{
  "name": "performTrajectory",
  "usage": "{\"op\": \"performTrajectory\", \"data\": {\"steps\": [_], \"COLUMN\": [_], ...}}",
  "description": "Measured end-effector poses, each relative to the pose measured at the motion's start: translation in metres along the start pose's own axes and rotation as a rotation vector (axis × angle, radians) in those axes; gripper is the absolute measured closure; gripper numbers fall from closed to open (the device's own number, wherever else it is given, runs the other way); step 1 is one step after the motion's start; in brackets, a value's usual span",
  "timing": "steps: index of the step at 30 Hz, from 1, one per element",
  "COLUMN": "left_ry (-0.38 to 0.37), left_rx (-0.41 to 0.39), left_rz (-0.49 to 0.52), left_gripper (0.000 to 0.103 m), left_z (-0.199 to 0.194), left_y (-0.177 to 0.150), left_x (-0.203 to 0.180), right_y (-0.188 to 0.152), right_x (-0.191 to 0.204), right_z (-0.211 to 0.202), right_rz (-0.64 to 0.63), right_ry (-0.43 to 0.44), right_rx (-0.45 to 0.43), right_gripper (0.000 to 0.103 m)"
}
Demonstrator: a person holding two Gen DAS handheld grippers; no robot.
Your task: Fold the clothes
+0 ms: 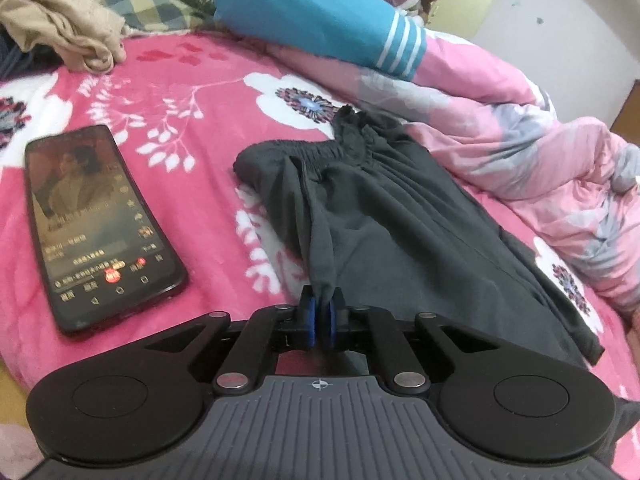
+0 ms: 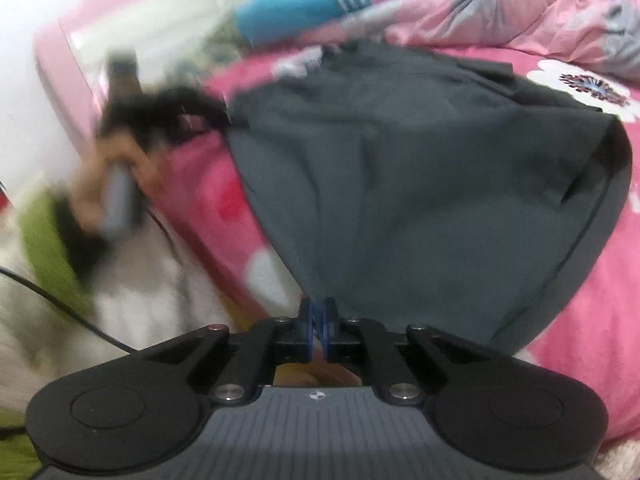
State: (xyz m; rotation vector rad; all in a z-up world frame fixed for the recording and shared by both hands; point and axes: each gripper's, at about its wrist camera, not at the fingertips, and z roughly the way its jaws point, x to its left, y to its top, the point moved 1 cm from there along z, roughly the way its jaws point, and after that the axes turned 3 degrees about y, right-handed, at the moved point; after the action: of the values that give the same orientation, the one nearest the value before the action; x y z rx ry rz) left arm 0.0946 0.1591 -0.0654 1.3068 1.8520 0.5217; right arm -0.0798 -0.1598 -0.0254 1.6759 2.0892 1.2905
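At the far left of the left wrist view a beige garment [image 1: 60, 28] lies crumpled near the back of the pink floral blanket [image 1: 208, 80], and a phone [image 1: 100, 224] with a lit screen lies flat nearer, apart from the clothing with bare blanket between them. The left gripper [image 1: 322, 300] has its blue pads pinched together on a gathered corner of the dark grey shorts [image 1: 400, 216], whose elastic waistband points away and whose far side lies just beside the rumpled pink quilt [image 1: 540, 152]. A blue pillow [image 1: 320, 12] rests on that quilt. In the blurred right wrist view the right gripper [image 2: 319, 312] is clamped on another corner of the shorts [image 2: 400, 168], the cloth fanning out smooth, open blanket [image 2: 592, 280] to its right.
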Motion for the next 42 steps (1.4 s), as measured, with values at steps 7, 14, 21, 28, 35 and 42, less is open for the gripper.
{"op": "performTrajectory", "data": {"steps": [7,14,21,28,35,42], "left_ry": [0.028,-0.121,-0.394,-0.586,-0.551,-0.485], "left_rx": [-0.078,-0.066,0.046,0.176,0.160,0.125], "left_rz": [0.019,0.189,0.363,0.611,0.778,0.863], "left_gripper": [0.069,0.068,0.068,0.063,0.057,0.079], "left_z": [-0.024,-0.048,-0.055,-0.068,-0.071,-0.070], "left_y": [-0.008,-0.031,-0.079,-0.129,-0.165,-0.183], "left_x": [-0.005,-0.041,-0.098,-0.157,-0.195,-0.214], "right_y": [0.040,0.039,0.032,0.013,0.015,0.008], "right_x": [-0.106,-0.184,-0.195,-0.205,-0.186,-0.183], "right_z": [-0.063,-0.034,-0.019,-0.039,-0.040,-0.040], "right_rz": [0.315,0.629,0.714,0.794,0.666,0.631], "right_ry": [-0.165,-0.030,0.193,0.155,0.054,0.045], "right_rx": [-0.294,-0.330,-0.298,-0.377,-0.344,-0.343], "right_gripper": [0.063,0.062,0.094,0.102,0.098,0.094]}}
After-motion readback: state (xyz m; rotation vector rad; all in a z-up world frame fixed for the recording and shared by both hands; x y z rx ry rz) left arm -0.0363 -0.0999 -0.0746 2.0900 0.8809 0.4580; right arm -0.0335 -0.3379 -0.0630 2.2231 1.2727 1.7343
